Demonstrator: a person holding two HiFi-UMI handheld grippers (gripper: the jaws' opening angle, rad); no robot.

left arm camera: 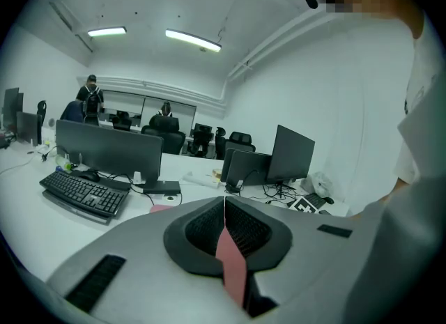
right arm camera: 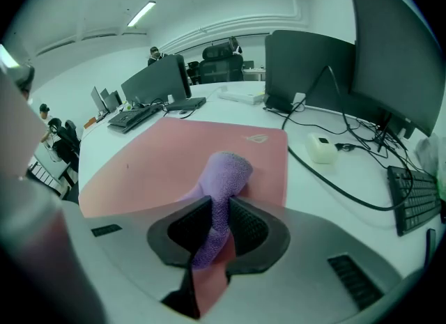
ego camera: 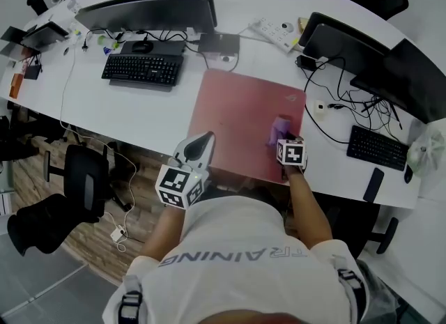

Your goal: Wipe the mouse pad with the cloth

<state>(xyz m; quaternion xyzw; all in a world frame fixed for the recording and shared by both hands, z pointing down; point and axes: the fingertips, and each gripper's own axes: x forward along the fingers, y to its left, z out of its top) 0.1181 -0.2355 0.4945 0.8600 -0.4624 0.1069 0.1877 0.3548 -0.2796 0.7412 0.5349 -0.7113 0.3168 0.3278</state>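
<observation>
The pink mouse pad [ego camera: 240, 110] lies in the middle of the white desk, and it fills the foreground of the right gripper view [right arm camera: 174, 155]. A purple cloth [ego camera: 281, 129] rests bunched on the pad's near right part. My right gripper [ego camera: 284, 141] is shut on the cloth [right arm camera: 226, 173], which sticks out ahead of the jaws [right arm camera: 214, 211] onto the pad. My left gripper [ego camera: 203, 141] sits over the pad's near left edge. Its jaws [left arm camera: 224, 207] are shut, and only the pad's pink shows through the slit below them.
A black keyboard [ego camera: 143, 69] and monitor [ego camera: 150, 10] stand left of the pad. On the right are two more monitors [ego camera: 334, 40], a tangle of cables [ego camera: 341, 96], a small white box [right arm camera: 323, 150] and another keyboard [ego camera: 376, 147]. A power strip [ego camera: 275, 32] lies at the back.
</observation>
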